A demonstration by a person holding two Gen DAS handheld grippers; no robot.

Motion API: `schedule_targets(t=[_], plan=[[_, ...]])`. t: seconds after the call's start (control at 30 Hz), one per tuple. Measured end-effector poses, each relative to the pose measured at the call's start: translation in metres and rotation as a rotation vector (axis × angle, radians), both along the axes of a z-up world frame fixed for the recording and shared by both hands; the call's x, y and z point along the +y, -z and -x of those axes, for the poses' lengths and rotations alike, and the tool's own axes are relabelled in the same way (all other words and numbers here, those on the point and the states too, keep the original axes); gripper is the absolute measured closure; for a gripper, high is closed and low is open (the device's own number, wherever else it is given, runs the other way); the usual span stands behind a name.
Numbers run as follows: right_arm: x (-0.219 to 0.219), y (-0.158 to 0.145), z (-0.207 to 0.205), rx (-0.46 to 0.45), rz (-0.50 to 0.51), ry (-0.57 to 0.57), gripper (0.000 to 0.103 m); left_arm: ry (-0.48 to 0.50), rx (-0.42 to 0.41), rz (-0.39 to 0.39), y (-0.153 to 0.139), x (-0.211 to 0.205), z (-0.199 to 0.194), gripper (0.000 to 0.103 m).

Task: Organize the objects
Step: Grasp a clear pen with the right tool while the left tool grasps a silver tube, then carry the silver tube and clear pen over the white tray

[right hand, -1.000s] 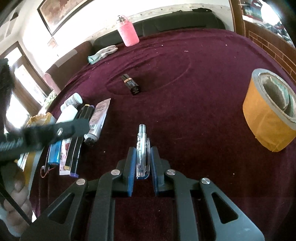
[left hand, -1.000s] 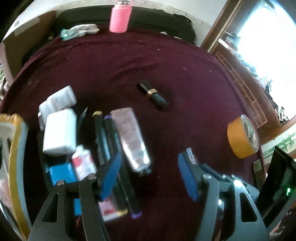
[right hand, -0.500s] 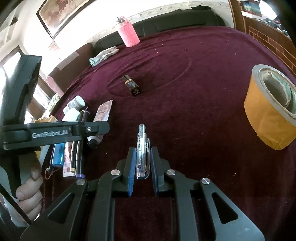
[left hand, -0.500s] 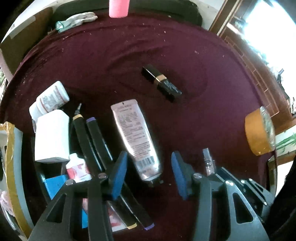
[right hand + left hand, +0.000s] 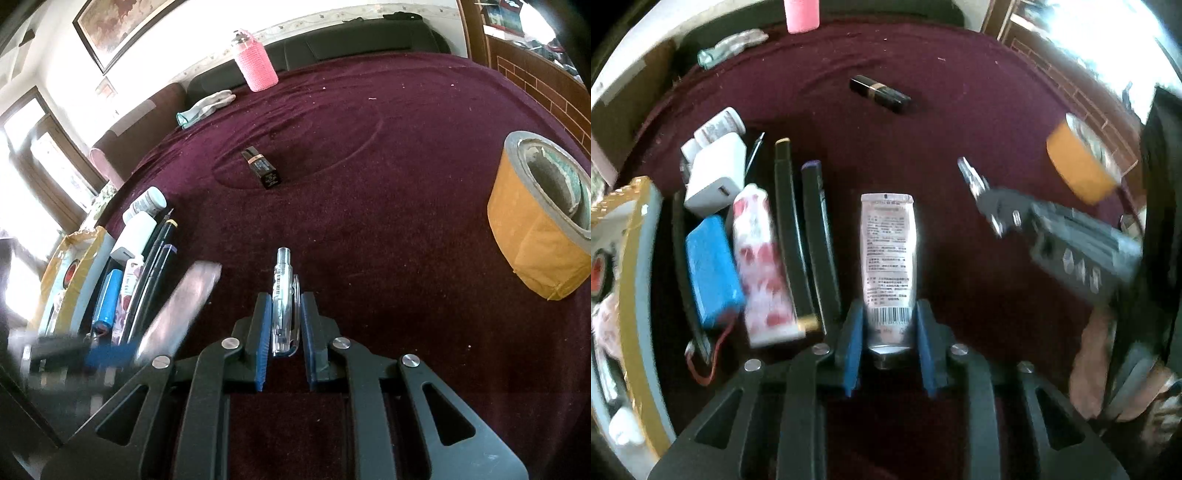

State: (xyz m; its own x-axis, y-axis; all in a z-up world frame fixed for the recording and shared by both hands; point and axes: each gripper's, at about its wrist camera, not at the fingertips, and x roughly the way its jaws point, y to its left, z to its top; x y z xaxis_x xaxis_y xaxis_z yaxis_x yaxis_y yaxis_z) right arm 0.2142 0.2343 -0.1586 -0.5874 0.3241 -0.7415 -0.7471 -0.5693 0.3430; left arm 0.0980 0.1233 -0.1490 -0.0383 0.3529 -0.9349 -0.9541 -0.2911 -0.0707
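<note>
A silver-pink cream tube [image 5: 888,258] stands between the blue pads of my left gripper [image 5: 888,317]. The jaws are closing and press its capped end, so the tube stays sharp while the table blurs. In the right wrist view the same tube [image 5: 177,306] is a blurred streak beside the left gripper [image 5: 107,354]. My right gripper [image 5: 284,306] is shut on a clear plastic pen [image 5: 282,291], low over the maroon cloth [image 5: 388,258]. It shows blurred in the left wrist view too, the right gripper [image 5: 997,210] to the right of the tube.
A row lies at the left: pill bottle [image 5: 720,123], white charger [image 5: 714,173], blue battery [image 5: 711,269], floral tube [image 5: 761,262], two dark pens [image 5: 792,229], beside a gold-edged box [image 5: 635,258]. Black lipstick [image 5: 262,168] mid-table, tape roll [image 5: 539,218] right, pink bottle [image 5: 255,61] and glove [image 5: 207,105] far.
My left gripper swung right from the row onto the cream tube and its jaws narrowed round it; the tube now moves with it. The right gripper and its pen stayed still.
</note>
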Motion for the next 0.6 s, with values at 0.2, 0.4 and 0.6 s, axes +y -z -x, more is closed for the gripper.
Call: schedule_targets(t=[0.2,0.4,0.6], plan=[[0.000,0.000,0.000,-0.001,-0.002,-0.007,0.089,0.014,0.045,-0.023,0.000,0.010,0.002,0.078],[-0.001,-0.001,0.001,-0.011,-0.008,-0.008,0.090,0.037,0.087,-0.053,0.001,0.012,-0.002,0.077],[-0.003,-0.002,0.002,-0.008,-0.021,-0.016,0.090,-0.021,0.014,-0.103,-0.011,-0.008,0.001,0.078]])
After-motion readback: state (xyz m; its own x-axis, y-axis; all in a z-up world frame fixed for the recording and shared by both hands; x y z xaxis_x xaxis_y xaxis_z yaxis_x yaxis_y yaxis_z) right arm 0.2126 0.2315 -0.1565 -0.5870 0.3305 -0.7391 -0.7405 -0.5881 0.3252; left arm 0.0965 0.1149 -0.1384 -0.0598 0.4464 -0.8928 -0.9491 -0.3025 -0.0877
